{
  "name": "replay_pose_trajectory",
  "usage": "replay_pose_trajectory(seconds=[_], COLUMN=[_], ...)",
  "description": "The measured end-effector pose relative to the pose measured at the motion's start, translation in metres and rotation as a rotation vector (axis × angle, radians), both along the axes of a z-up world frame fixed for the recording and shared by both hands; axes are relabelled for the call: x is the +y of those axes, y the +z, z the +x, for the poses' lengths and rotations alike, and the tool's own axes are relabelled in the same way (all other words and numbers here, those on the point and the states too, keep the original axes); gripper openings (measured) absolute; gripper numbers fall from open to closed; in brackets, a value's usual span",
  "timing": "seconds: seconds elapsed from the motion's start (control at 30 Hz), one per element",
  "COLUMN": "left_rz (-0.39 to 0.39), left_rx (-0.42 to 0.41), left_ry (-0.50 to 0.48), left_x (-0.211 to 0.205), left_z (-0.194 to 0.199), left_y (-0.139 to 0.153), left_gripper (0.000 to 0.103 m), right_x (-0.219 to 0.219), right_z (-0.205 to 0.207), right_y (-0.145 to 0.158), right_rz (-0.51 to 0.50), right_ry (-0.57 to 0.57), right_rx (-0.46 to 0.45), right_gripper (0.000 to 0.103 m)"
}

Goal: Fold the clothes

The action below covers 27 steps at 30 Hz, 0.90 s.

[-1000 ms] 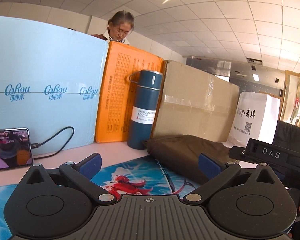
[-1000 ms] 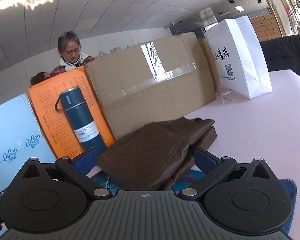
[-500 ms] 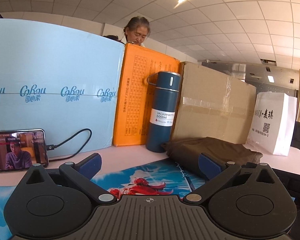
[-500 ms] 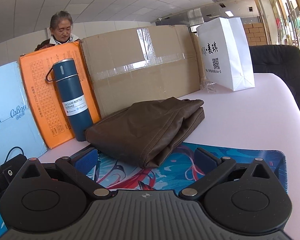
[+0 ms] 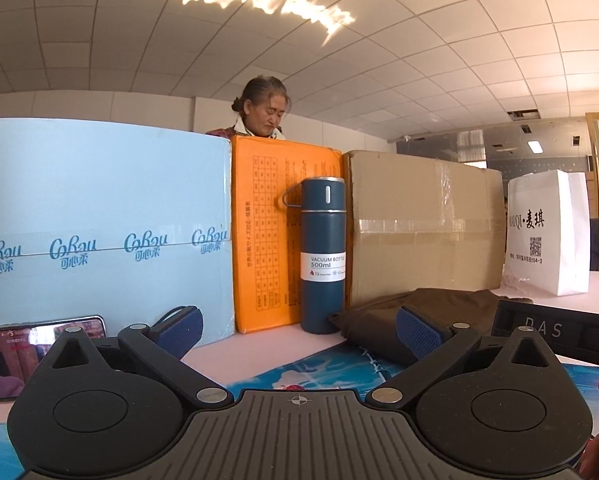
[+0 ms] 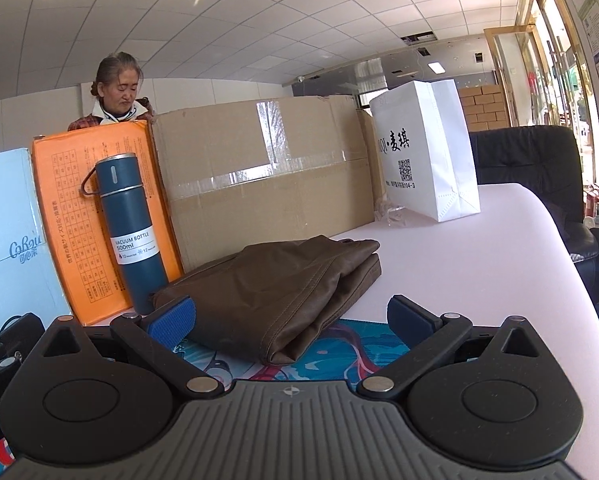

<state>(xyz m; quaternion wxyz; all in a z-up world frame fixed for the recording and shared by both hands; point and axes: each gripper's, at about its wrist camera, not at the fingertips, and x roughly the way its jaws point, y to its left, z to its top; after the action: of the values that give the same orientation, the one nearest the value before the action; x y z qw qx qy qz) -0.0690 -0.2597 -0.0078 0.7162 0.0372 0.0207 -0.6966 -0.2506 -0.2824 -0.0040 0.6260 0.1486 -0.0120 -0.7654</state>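
Observation:
A folded brown garment (image 6: pixel 283 288) lies at the back edge of a colourful printed mat (image 6: pixel 339 356), against the cardboard box; it also shows in the left wrist view (image 5: pixel 439 312). My right gripper (image 6: pixel 289 320) is open and empty, held just in front of the garment, apart from it. My left gripper (image 5: pixel 299 330) is open and empty, to the garment's left and short of it. The right gripper's body (image 5: pixel 555 332) shows at the right edge of the left wrist view.
A blue vacuum bottle (image 6: pixel 133 232) stands left of the garment before an orange box (image 6: pixel 71 208). A large cardboard box (image 6: pixel 267 176), a light blue box (image 5: pixel 99 232) and a white paper bag (image 6: pixel 427 152) line the back. A phone (image 5: pixel 31 344) lies left. A woman (image 5: pixel 265 108) stands behind.
Both grippers have drawn back and levelled out, away from the garment. The garment lies folded and has not moved. Both grippers stay open.

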Motion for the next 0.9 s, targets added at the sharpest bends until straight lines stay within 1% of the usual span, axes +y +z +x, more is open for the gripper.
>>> replay_pose_trajectory(seconds=[0.2,0.43,0.6,0.7,0.9], left_rz=[-0.006,-0.030,-0.031,-0.054,-0.048], left_rx=[-0.010,-0.011,-0.001,-0.007,-0.020], left_ry=[-0.003,-0.008,-0.024,-0.018,-0.031], left_x=[0.001,0.005,0.010,0.016,0.018], left_z=[-0.001,-0.001,0.002,0.002,-0.001], left_y=[0.000,0.000,0.000,0.000,0.001], left_gripper=[0.103,0.103,0.103,0.103,0.103], right_x=[0.005,0.007,0.009,0.013,0.021], right_z=[-0.001,-0.001,0.000,0.003,0.009], right_y=[0.000,0.000,0.001,0.001,0.002], right_rz=[-0.022,-0.045,-0.062,-0.087,-0.131], right_ry=[-0.063,-0.077,-0.087,-0.093,-0.113], right_rx=[0.008,0.017,0.021,0.038,0.073], right_gripper=[0.103,0.103,0.103,0.103,0.103])
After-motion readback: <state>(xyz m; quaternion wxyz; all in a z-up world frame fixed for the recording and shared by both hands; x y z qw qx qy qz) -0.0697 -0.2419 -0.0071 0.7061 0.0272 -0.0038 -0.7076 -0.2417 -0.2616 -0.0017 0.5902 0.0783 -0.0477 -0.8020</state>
